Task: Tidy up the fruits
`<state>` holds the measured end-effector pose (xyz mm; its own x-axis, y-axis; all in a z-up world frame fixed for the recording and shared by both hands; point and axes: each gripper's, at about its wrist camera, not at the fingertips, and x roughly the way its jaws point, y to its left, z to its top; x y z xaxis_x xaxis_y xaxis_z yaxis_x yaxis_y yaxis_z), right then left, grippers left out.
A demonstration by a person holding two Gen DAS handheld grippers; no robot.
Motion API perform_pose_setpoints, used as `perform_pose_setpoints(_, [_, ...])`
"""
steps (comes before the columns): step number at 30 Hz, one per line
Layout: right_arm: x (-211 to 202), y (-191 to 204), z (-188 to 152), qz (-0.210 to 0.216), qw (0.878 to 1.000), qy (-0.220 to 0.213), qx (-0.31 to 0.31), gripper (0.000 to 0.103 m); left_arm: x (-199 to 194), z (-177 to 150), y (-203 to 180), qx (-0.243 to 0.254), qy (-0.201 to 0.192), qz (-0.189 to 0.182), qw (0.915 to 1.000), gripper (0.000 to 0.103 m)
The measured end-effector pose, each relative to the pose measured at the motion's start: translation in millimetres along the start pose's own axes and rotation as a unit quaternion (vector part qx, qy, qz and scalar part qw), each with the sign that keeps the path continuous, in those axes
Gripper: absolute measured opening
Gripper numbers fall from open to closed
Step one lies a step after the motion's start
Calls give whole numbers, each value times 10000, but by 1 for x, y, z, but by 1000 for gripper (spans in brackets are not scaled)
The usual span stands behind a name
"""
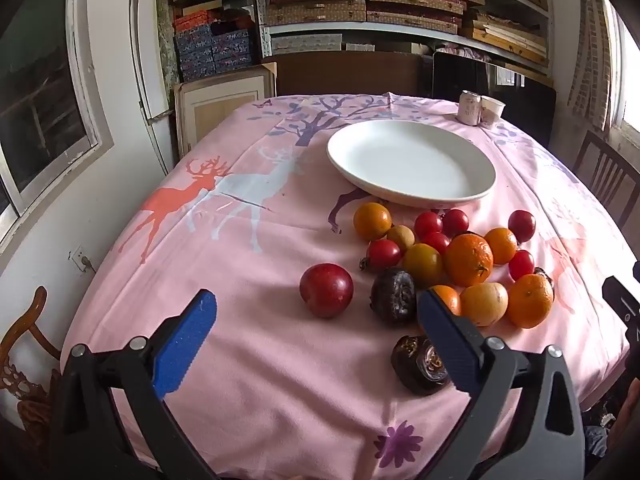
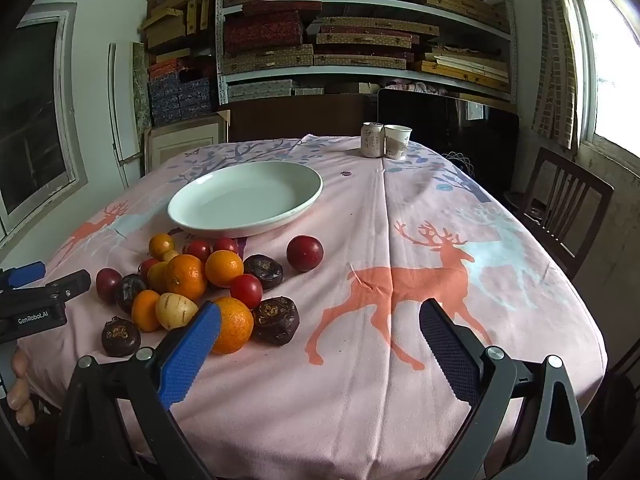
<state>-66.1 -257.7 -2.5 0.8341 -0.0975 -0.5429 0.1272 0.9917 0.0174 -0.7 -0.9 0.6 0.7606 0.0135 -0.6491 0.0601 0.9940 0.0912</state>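
Left wrist view shows the left claw (image 1: 316, 316) nearest, jaws wide apart, empty, hanging over the pink cloth of the tabletop (image 1: 248, 380). A dark fruit (image 1: 416, 364) lies just beside its right finger. Between the fingertips and a little farther sits a red plum (image 1: 326, 295), apart from the main heap (image 1: 452, 256) of oranges, small red fruits, yellow ones and dark ones. Behind the heap stands an empty white plate (image 1: 412, 162), its near rim just beside the farthest fruits. A can (image 1: 470, 108) and a paper cup (image 1: 491, 110) stand side by side at the far edge.

Right wrist view shows the right claw (image 2: 320, 318) with jaws likewise spread wide, nothing between them, over a printed orange deer (image 2: 404, 284). An orange (image 2: 234, 324) lies just behind its left fingertip, with a dark fruit (image 2: 277, 320) touching it. The heap spreads to the left, where the left claw enters at the picture's edge. Another plum (image 2: 305, 253) sits alone to the right of the heap. The plate lies beyond, and a wooden chair (image 2: 568, 208) stands at the right of the tabletop. Shelves (image 2: 360, 32) of stacked boxes fill the back wall.
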Motion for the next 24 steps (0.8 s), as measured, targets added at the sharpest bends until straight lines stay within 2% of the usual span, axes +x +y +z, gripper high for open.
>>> perform_pose_setpoints(24, [-1, 1, -2, 34, 10000, 7, 31, 100, 3, -5, 1, 21, 70, 4, 10000, 99])
